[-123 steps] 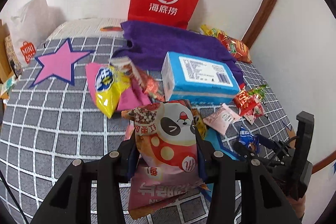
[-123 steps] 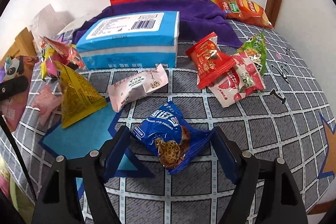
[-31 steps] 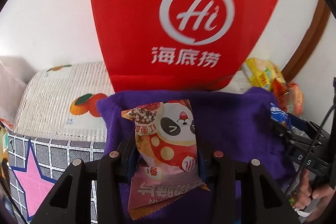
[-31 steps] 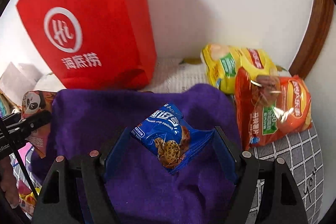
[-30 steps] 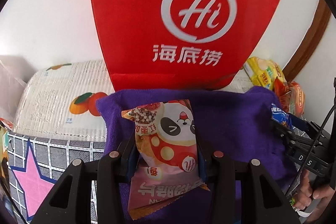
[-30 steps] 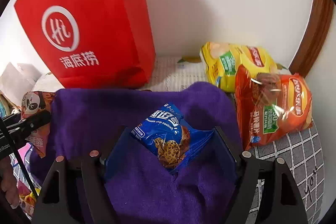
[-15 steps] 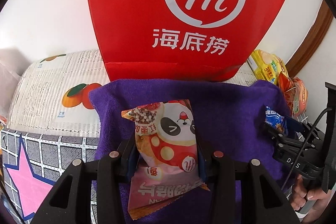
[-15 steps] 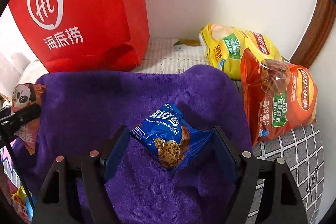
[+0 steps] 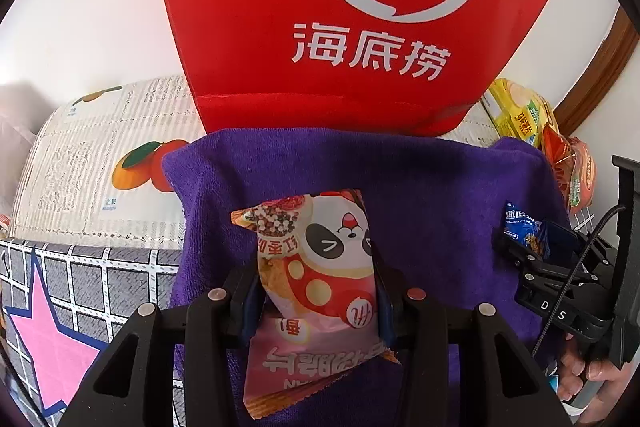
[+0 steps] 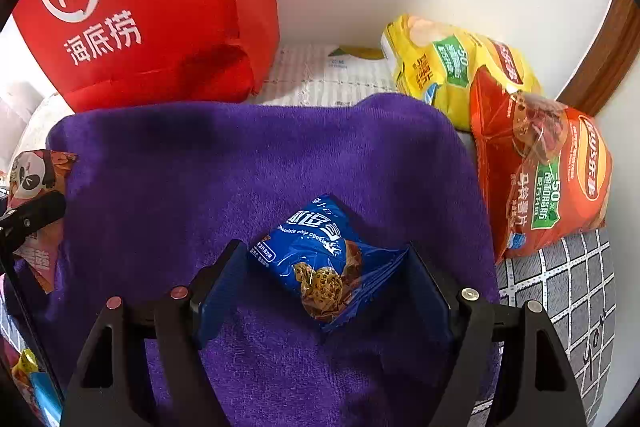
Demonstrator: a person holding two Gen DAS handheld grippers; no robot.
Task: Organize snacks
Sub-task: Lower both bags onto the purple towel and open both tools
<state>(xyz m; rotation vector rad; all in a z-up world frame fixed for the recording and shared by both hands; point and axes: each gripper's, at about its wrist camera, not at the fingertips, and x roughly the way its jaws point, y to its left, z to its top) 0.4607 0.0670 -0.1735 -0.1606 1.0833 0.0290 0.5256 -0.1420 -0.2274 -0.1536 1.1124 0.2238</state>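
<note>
My left gripper (image 9: pixel 316 287) is shut on a pink panda snack bag (image 9: pixel 320 267) and holds it over the left part of a purple towel (image 9: pixel 420 187). My right gripper (image 10: pixel 324 267) is shut on a blue chocolate chip cookie packet (image 10: pixel 320 259) over the right part of the same towel (image 10: pixel 240 167). The right gripper with the cookie packet (image 9: pixel 520 227) also shows at the right in the left wrist view. The panda bag (image 10: pixel 32 179) shows at the left edge in the right wrist view.
A red paper bag (image 9: pixel 360 19) stands against the white wall behind the towel. A yellow chip bag (image 10: pixel 448 63) and an orange chip bag (image 10: pixel 552 171) lie at the right. A fruit-print cloth (image 9: pixel 100 167) and a grey grid cloth with a pink star (image 9: pixel 52 339) lie left.
Both grippers have moved forward and lower over the purple towel, toward the red bag. Each still holds its packet.
</note>
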